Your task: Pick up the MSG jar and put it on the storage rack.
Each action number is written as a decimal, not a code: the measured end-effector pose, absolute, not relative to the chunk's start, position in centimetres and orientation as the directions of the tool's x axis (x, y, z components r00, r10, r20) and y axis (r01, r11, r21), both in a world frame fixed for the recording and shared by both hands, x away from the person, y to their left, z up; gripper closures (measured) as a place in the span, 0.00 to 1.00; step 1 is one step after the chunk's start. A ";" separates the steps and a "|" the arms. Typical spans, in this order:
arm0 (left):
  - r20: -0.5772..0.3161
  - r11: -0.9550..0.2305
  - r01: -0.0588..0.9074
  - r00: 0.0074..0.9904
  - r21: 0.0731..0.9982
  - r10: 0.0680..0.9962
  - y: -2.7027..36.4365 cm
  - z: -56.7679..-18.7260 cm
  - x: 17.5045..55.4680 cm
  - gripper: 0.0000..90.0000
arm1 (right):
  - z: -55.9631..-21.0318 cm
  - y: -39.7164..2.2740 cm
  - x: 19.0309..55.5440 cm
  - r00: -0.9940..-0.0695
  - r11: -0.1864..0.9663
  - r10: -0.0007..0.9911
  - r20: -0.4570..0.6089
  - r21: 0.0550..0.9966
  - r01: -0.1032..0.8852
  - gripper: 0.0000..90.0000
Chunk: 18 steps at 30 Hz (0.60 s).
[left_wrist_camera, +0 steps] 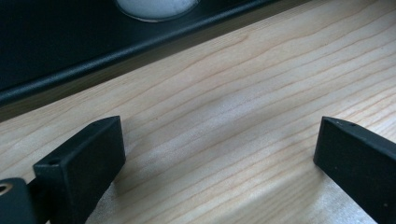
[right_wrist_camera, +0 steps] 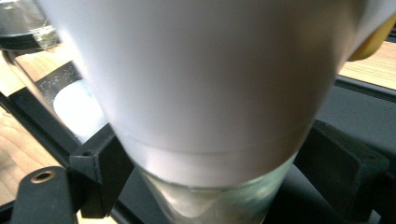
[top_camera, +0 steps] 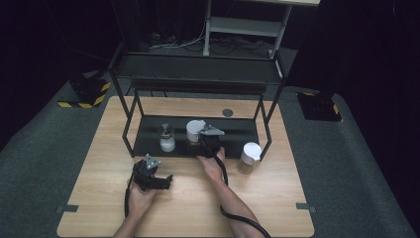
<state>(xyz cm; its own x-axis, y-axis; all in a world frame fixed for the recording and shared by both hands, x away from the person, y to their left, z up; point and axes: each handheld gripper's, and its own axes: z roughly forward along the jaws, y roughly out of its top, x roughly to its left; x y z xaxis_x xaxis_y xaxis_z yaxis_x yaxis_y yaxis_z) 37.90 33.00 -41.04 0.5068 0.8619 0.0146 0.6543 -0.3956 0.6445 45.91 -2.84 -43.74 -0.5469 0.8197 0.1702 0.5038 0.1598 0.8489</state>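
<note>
i have the right gripper [top_camera: 200,141] at the front edge of the black shelf [top_camera: 237,130], its jaws straddling the white-topped jar [top_camera: 194,130] that stands on the shelf's bottom tier. in the right gripper view the jar [right_wrist_camera: 201,93] sits between the two black jaws, glass base low, white upper part above; the pads stand a little off the glass on both sides, so i read the jaws as partly open with the jar between them, not clamped. the jar seems to rest on the shelf by its own weight, just right of the glass shaker [top_camera: 166,137] with white grains in it. a second white-topped jar [top_camera: 249,157] stands on the wooden table [top_camera: 277,198], just outside the shelf's right front leg.

the left gripper [top_camera: 166,180] rests low over the table, near the shelf's front lip, jaws wide apart and empty; in its own view i see bare wood between them.

my judgement: this is the release of the jar onto the shelf. to do it well i'd spread the jaws evenly until both pads clear the glass, then draw straight back toward me along the jaw line, level, without lifting or twisting. the shaker is close on one side, so any sideways drift could nudge it or tip the jar. i'd keep the left gripper parked where it is.
</note>
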 end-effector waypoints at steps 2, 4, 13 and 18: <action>0.015 -0.396 0.654 0.507 0.644 0.862 33.0 -41.0 37.9 0.02 | -43.8 -3.0 45.9 -0.550 0.159 0.817 0.172 0.850 0.502 0.15; 0.015 -0.396 0.654 0.507 0.645 0.862 33.0 -41.0 37.9 0.02 | -43.7 -3.1 45.8 -0.550 0.156 0.817 0.175 0.850 0.502 0.15; 0.015 -0.396 0.654 0.507 0.644 0.862 33.0 -41.0 37.9 0.02 | -43.9 -3.8 45.4 -0.538 0.149 0.823 0.183 0.844 0.515 0.13; 0.014 -0.396 0.654 0.507 0.645 0.862 33.0 -41.0 37.9 0.02 | -43.9 -4.2 45.1 -0.542 0.155 0.822 0.174 0.847 0.508 0.12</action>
